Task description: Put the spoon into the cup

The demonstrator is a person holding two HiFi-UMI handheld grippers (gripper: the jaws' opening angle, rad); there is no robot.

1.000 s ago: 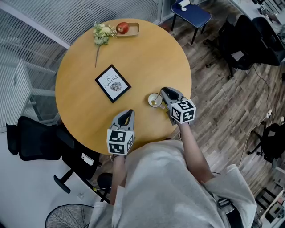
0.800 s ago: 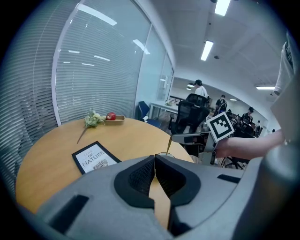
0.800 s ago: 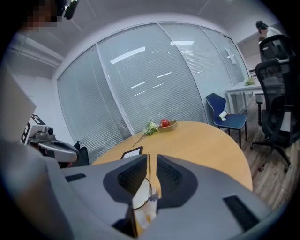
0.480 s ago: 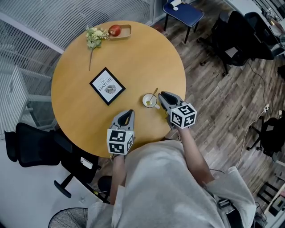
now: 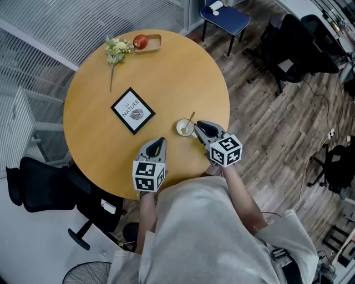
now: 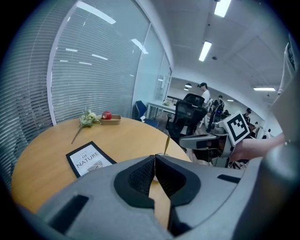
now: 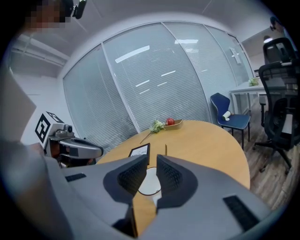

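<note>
A small white cup (image 5: 184, 128) stands on the round wooden table (image 5: 166, 72), near its right front edge. The gold spoon (image 5: 191, 117) rests in the cup, its handle leaning out toward the far right. My right gripper (image 5: 197, 125) sits just right of the cup, narrowly open, holding nothing. In the right gripper view the cup (image 7: 149, 182) shows through the gap of the gripper (image 7: 151, 159), with the spoon handle (image 7: 165, 150) behind. My left gripper (image 5: 161, 140) hovers near the front edge, shut and empty. In its own view the left gripper (image 6: 154, 158) hides the cup; the spoon handle (image 6: 166, 144) shows.
A black-framed card (image 5: 132, 110) lies mid-table. A flower sprig (image 5: 115, 49) and a wooden tray with a red apple (image 5: 147, 41) are at the far edge. A blue chair (image 5: 223, 16) and black office chairs (image 5: 294, 50) stand around the table.
The spoon now stands in the cup by itself. My right gripper has let go and drawn back a little to the right of the cup. The left gripper kept still.
</note>
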